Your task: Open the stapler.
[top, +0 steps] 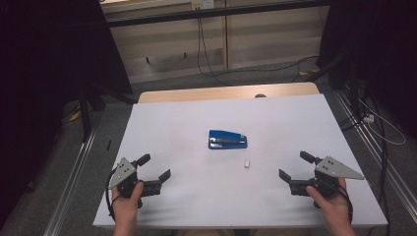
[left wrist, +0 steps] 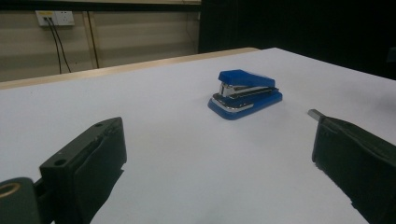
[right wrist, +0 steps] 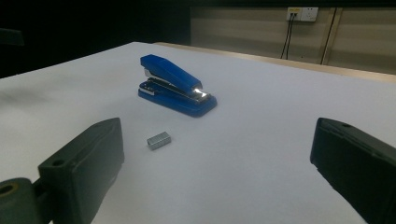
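At the table's near edge, the left gripper (top: 156,166) and right gripper (top: 293,166) rest with jaws spread wide, holding nothing. Just beyond lies the staple block (top: 248,163), with the blue stapler (top: 226,139) behind it at mid-table. Approach the block low, squarely and slowly.

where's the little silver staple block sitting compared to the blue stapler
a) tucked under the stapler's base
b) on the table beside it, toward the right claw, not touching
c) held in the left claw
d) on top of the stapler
b: the staple block lies on the white table apart from the blue stapler, on the side nearer the right claw, which stands open and empty.
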`<state>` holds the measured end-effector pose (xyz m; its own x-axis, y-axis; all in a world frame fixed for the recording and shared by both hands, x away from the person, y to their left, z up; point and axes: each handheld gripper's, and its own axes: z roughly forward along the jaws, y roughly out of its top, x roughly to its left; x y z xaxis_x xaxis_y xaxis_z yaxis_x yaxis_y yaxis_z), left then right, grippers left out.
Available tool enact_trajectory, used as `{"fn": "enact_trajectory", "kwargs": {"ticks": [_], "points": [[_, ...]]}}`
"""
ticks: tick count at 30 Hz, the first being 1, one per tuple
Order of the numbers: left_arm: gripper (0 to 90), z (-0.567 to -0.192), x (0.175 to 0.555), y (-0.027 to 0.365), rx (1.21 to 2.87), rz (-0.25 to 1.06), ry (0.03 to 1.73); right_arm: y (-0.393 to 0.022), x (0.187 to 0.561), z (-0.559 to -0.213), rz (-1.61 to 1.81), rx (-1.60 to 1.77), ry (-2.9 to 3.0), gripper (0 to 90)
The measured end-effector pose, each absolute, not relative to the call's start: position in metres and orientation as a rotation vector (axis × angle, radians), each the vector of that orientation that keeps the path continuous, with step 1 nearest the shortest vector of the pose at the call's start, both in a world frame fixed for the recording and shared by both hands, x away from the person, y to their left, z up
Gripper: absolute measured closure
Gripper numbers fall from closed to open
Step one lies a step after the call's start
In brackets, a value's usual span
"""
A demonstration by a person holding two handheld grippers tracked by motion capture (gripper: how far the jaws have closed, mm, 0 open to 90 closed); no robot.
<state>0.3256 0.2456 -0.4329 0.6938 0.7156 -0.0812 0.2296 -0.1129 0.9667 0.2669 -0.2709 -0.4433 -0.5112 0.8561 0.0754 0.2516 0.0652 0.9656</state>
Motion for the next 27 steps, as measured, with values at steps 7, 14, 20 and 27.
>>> {"fn": "enact_trajectory", "kwargs": {"ticks": [7,14,20,27], "points": [[3.2,-0.434,0.327,0.242,1.686,0.488,0.767,-0.271,0.269,-0.444,1.457,1.1,1.822,2.5],[3.2,-0.433,0.328,0.238,1.684,0.48,0.759,-0.27,0.272,-0.444,1.431,1.095,1.832,2.7],[3.2,-0.43,0.334,0.23,1.692,0.472,0.739,-0.271,0.274,-0.443,1.395,1.091,1.84,2.7],[3.4,-0.424,0.342,0.22,1.709,0.458,0.709,-0.268,0.28,-0.436,1.373,1.079,1.832,2.6]]}}
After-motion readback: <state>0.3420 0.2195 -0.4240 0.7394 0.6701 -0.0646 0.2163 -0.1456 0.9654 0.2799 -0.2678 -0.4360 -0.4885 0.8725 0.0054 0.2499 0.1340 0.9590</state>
